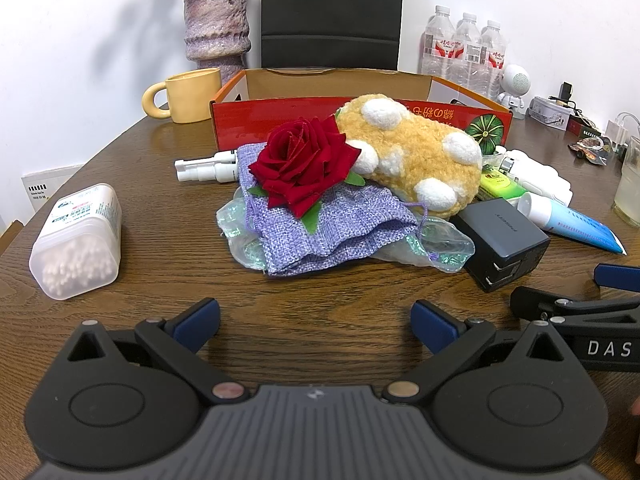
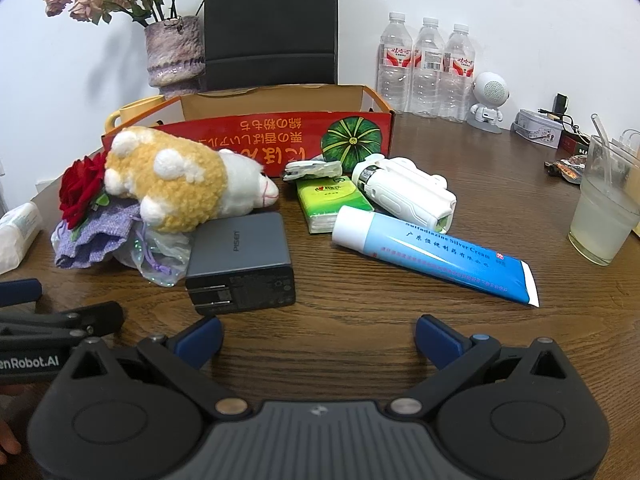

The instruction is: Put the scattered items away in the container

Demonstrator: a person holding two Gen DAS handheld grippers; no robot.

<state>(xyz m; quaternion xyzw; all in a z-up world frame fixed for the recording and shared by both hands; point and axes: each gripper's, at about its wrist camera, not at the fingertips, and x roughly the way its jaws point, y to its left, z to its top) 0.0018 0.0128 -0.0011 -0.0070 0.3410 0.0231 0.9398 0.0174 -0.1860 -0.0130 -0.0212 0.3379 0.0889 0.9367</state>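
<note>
Before box [image 1: 280, 118]: clutter, fingers [image 1: 198, 322] apart.

Hidden and cut-off things on the wooden table

The fluffy yellow-and-white plush toy [image 1: 412, 152] covers part of the red cardboard box [image 1: 248, 120]; the translucent cotton-swab tub [image 2: 16, 232] is cut off by the right wrist view's left edge.

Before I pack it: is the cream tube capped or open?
Capped: a white cap closes the cream tube, lying flat on the table.
</note>
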